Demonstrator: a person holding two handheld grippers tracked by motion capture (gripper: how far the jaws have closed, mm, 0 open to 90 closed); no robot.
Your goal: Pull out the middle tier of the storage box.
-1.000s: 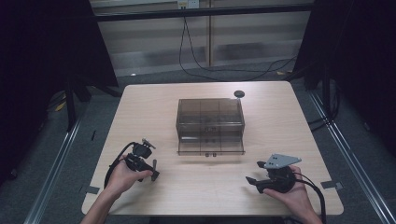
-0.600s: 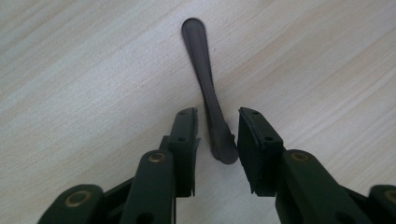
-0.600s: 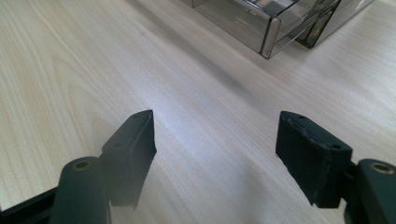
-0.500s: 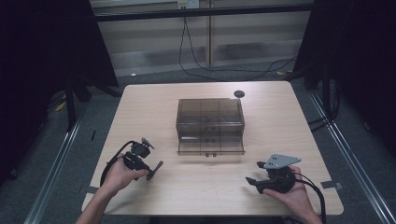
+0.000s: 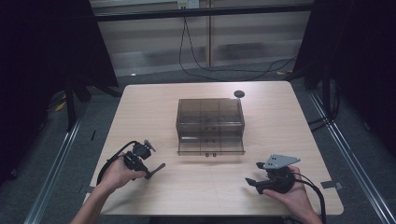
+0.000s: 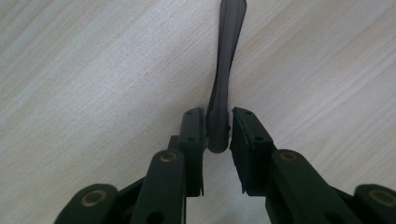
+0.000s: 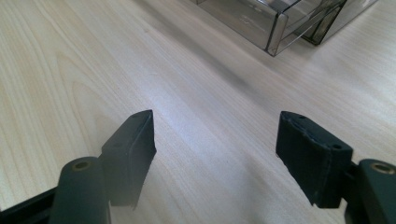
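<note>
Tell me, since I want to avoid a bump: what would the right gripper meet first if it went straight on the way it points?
Probably the smoky clear plastic box. The open right gripper has bare pale wooden table ahead, then the box's corner, a little to the right of the line; depth is hard to judge.

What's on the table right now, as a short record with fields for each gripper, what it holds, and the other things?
left gripper: shut on the end of a thin dark strip that lies on the table; its jaws have just been closing
right gripper: open, nothing between the jaws, above bare table
box: clear smoky plastic with compartments, mid-table
disc: small, dark, behind the box
</note>
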